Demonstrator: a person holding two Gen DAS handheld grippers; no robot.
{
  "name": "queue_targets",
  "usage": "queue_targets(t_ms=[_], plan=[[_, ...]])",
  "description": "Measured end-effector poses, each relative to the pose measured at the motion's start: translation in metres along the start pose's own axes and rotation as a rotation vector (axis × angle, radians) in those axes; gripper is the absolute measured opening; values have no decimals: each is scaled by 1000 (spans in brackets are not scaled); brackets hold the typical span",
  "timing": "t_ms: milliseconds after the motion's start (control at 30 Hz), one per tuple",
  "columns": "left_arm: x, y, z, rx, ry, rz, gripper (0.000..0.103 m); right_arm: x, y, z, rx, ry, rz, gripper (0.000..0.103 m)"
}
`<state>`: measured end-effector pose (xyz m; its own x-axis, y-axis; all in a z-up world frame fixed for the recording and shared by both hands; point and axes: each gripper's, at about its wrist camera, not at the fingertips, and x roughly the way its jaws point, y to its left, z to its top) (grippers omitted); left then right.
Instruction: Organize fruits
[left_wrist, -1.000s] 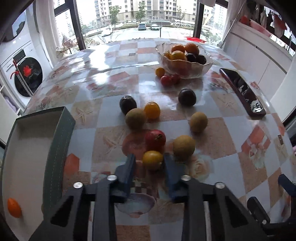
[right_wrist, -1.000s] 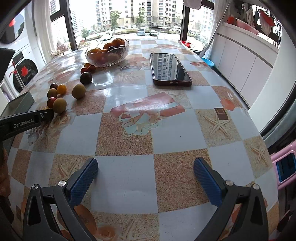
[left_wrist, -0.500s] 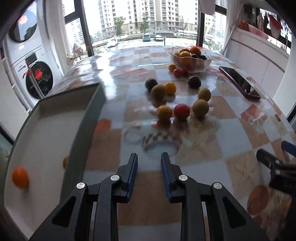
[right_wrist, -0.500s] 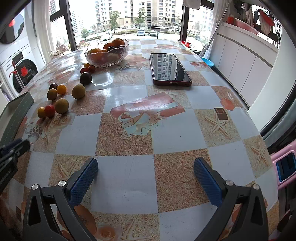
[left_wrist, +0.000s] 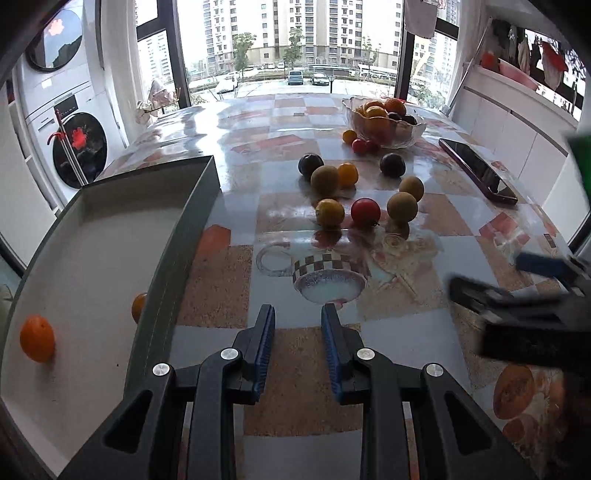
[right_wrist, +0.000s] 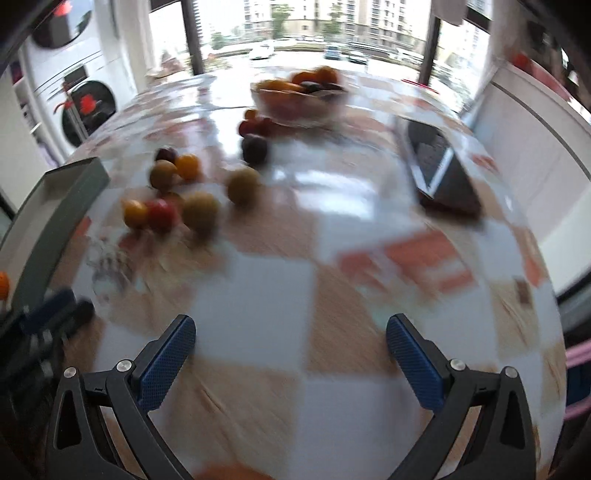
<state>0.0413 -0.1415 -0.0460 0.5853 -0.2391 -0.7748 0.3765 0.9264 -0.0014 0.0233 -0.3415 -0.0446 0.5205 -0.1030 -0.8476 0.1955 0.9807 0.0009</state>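
Observation:
Several loose fruits lie mid-table: a yellow one (left_wrist: 330, 212), a red one (left_wrist: 365, 211), tan ones (left_wrist: 402, 207) and dark plums (left_wrist: 310, 164). A grey tray (left_wrist: 173, 236) at the left holds an orange fruit (left_wrist: 37, 338) and a second one (left_wrist: 138, 307) by its wall. My left gripper (left_wrist: 297, 325) is empty, jaws a narrow gap apart, well short of the fruits. My right gripper (right_wrist: 291, 332) is wide open and empty; its view is blurred and shows the fruit cluster (right_wrist: 162, 212) far to the left. The right gripper also shows blurred in the left wrist view (left_wrist: 517, 295).
A glass bowl of fruit (left_wrist: 384, 120) stands at the back with small fruits (left_wrist: 360, 144) beside it. A dark phone (left_wrist: 478, 170) lies at the right. The tray also shows in the right wrist view (right_wrist: 55, 218). Windows and a washing machine (left_wrist: 77, 147) lie beyond the table.
My left gripper pulled back from the yellow fruit without it and stays narrow. My right gripper has swung left toward the fruits, blurring its view and entering the left view.

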Motion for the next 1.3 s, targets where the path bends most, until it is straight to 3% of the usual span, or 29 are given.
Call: queue_targets(t_ms=[67, 333, 367, 400, 433, 533, 967, 1133, 1300], plan=[[0, -1, 0, 4, -1, 2, 28, 8, 9, 14, -3, -7, 21, 101], [-1, 2, -1, 0, -4, -3, 28, 26, 42, 51, -32, -41, 71, 66], [-1, 2, -1, 0, -4, -4, 28, 25, 44, 51, -31, -45, 75, 55], [-1, 2, -1, -1, -3, -4, 28, 24, 44, 52, -28, -49, 83, 38], [-1, 2, -1, -2, -3, -5, 28, 25, 43, 53, -23, -50, 102, 29], [-2, 2, -2, -3, -4, -7, 28, 21, 39, 47, 8, -50, 146, 30], [-6, 5, -10, -15, -27, -9, 28, -29, 14, -41, 48, -108, 126, 30], [-8, 7, -11, -21, -33, -18, 28, -33, 21, -49, 13, -136, 88, 30], [-9, 7, -12, -17, -37, -13, 28, -33, 17, -50, 26, -147, 107, 30]])
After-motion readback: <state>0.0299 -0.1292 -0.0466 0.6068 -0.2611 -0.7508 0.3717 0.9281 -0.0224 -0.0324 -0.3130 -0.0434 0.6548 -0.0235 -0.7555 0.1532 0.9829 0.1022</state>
